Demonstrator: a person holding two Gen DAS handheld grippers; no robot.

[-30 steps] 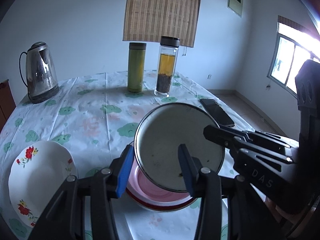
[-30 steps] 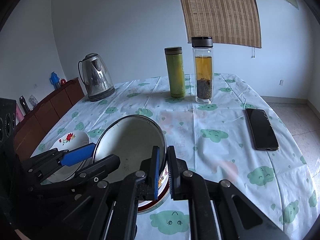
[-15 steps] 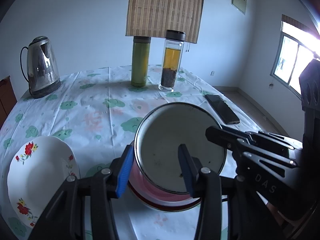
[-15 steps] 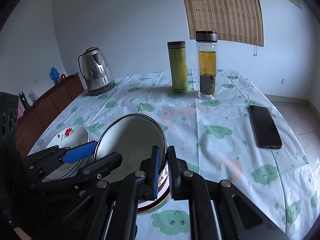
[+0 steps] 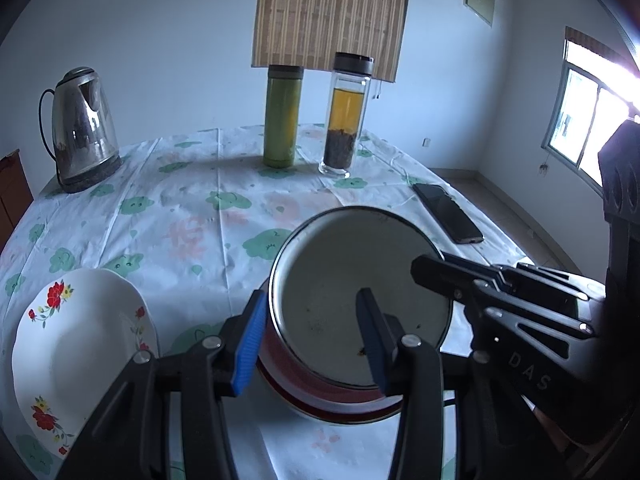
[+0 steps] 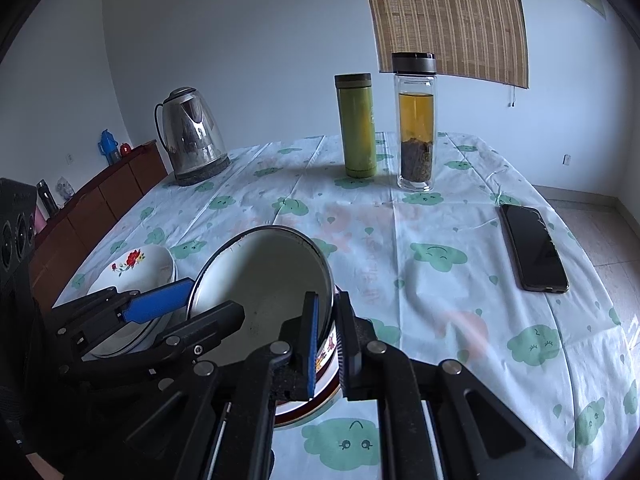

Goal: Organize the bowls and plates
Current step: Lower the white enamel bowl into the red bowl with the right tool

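1. At the far left of the table (image 5: pixel 192 216) (it wore a cloth printed with green clouds) lay my white plate (image 5: pixel 76 344) with red flowers on its rim, flat and apart from the other dishes.
2. Behind it, near the table's far left edge, stood a steel kettle (image 5: pixel 82 128) on its base.
3. My left gripper (image 5: pixel 310 336) had its blue pads standing either side of the enamel bowl (image 5: pixel 356 296): one finger outside the left wall, the other inside the bowl. Whether the pads actually pressed on the wall I could not tell.
4. The enamel bowl, white inside with a dark rim, was tilted toward me and sat over a pink bowl (image 5: pixel 320 394) with a red rim, which rested on the cloth in front of me.
5. Farther back, roughly mid-table, a green flask (image 5: pixel 282 116) and a glass tea bottle (image 5: pixel 346 114) stood upright, just beside each other.
6. My right gripper (image 6: pixel 326 344) was pinched on the right wall of the enamel bowl (image 6: pixel 264 280), one pad inside and one outside (the gap between them was only the thickness of the wall).
7. At the right, a dark phone (image 5: pixel 446 212) lay flat near the table's edge, well apart from the bowls.
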